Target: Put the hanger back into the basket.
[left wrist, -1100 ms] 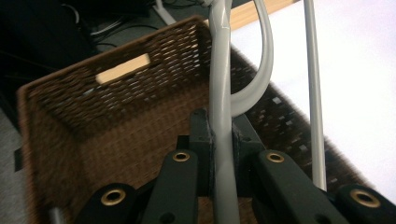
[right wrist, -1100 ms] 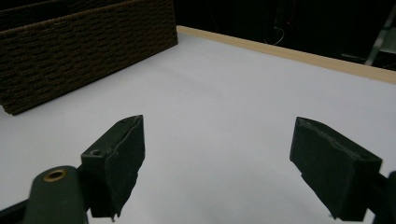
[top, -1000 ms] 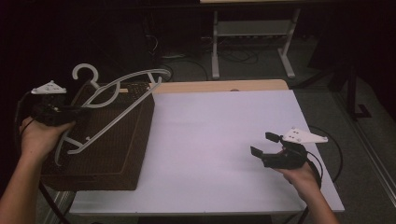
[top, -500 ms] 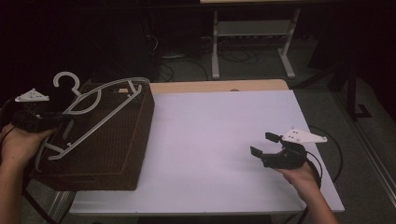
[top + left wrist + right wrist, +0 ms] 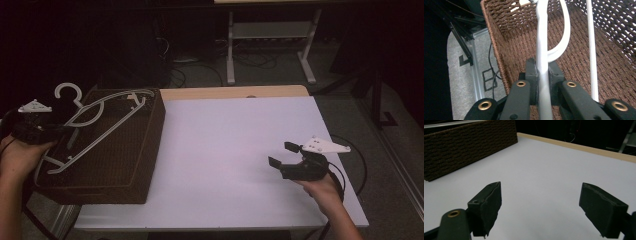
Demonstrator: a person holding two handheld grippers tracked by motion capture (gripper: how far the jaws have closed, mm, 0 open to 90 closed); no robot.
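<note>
The left tool [image 5: 543, 75] pinches a bar of the white plastic hanger [image 5: 102, 120]. The hanger lies tilted over the brown woven basket [image 5: 125, 165] at the left edge of the white tabletop [image 5: 225, 150]. The right tool [image 5: 284, 155] hangs wide and empty near the tabletop's right edge.

Dark room, grey floor [image 5: 390, 165], cables [image 5: 190, 75]

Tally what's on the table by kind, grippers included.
White hanger: 1, clamped in the left gripper, over the basket
Brown wicker basket: 1, at the table's left end
Left gripper: 1
Right gripper: 1, open, above the white table
Total: 4
</note>
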